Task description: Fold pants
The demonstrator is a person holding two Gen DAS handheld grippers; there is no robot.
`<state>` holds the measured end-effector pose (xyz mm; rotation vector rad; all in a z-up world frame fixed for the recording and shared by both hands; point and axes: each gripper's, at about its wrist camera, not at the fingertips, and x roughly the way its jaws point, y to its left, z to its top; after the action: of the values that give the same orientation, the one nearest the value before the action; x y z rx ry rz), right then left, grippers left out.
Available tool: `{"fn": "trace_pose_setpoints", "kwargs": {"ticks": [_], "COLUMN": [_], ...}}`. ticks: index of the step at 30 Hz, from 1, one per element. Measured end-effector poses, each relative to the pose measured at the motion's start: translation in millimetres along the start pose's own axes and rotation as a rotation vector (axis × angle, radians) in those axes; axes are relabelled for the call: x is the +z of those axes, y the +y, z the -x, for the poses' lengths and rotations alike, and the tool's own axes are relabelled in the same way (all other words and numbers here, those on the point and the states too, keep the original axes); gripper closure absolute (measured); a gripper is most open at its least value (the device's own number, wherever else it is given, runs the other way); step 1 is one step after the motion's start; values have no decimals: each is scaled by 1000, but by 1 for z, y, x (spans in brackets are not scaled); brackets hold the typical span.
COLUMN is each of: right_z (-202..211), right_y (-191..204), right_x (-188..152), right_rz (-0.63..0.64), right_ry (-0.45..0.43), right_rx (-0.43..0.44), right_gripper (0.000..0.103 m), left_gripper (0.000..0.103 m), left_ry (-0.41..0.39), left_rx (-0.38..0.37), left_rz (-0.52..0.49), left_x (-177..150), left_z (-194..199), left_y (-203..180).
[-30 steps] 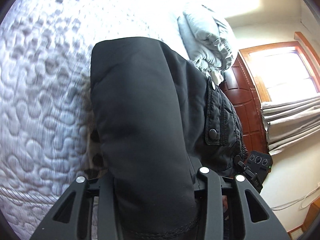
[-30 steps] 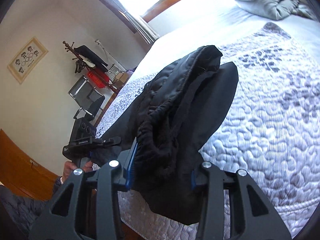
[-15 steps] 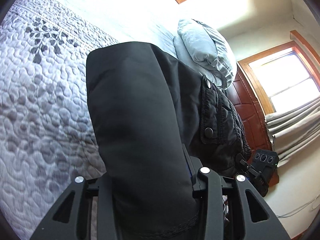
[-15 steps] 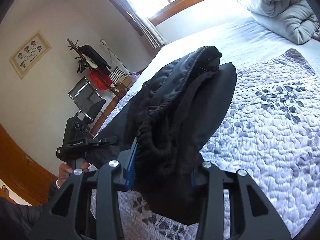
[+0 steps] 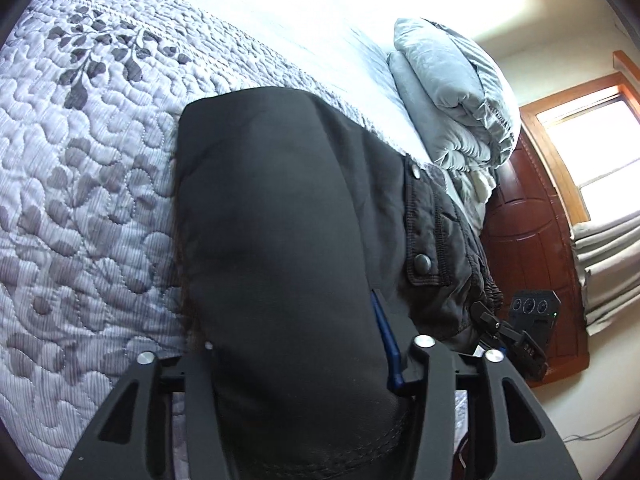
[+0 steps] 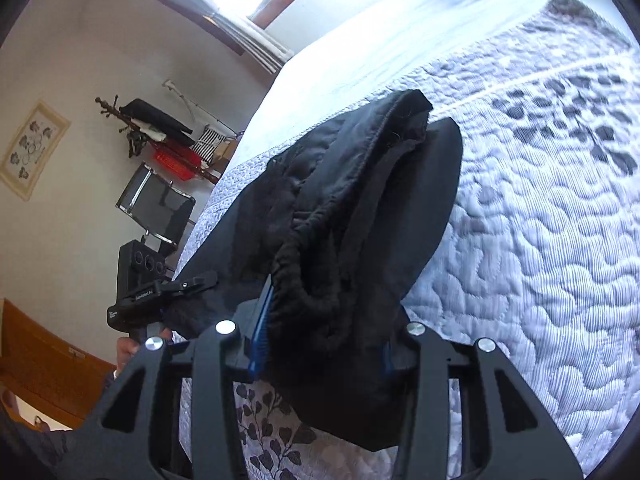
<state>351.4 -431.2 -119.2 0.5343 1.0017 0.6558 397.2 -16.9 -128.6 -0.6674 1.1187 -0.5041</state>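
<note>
The black pants (image 5: 280, 248) hang folded between my two grippers above the quilted bed (image 5: 80, 200). My left gripper (image 5: 296, 356) is shut on the smooth leg fabric, which drapes over its fingers. A snap-button pocket flap (image 5: 424, 240) shows to the right, and the right gripper (image 5: 516, 340) shows beyond it. In the right wrist view my right gripper (image 6: 320, 340) is shut on the bunched elastic waistband of the pants (image 6: 352, 216). The left gripper (image 6: 160, 296) shows at the left there, holding the other end.
A folded grey duvet (image 5: 452, 100) lies at the head of the bed. A dark wooden door (image 5: 532, 264) and a window are behind. A coat rack (image 6: 152, 128), a black chair (image 6: 156, 208) and a wall picture (image 6: 32, 148) stand beside the bed (image 6: 540, 220).
Both grippers have carried the pants forward over the bed, toward the leaf-patterned part of the quilt. Both grips are unchanged.
</note>
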Motion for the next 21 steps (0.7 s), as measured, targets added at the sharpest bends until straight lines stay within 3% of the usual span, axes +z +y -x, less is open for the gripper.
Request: {"fn": "trace_pose_setpoints", "kwargs": {"ticks": [7,11,19,21], "right_z": [-7,-15,-12,-10], "right_y": [-37,-53,-50,-45], "right_x": [-10,-18,-31,-32], "right_rz": [-84,-133,-146,-138], "right_ry": [4,21,0,-7], "right_rx": [41,56,34,21], "right_gripper": [49,41,40,33], "left_gripper": [24,19,17,15], "left_ry": [-4,-14,-26,-26], "left_rx": [40,45,67,83], "left_rz": [-29,-50,-75,-74], "left_x": [-13,-19,-21,-19], "left_z": [-16,-19,-18,-17], "left_y": [14,19,19,15]}}
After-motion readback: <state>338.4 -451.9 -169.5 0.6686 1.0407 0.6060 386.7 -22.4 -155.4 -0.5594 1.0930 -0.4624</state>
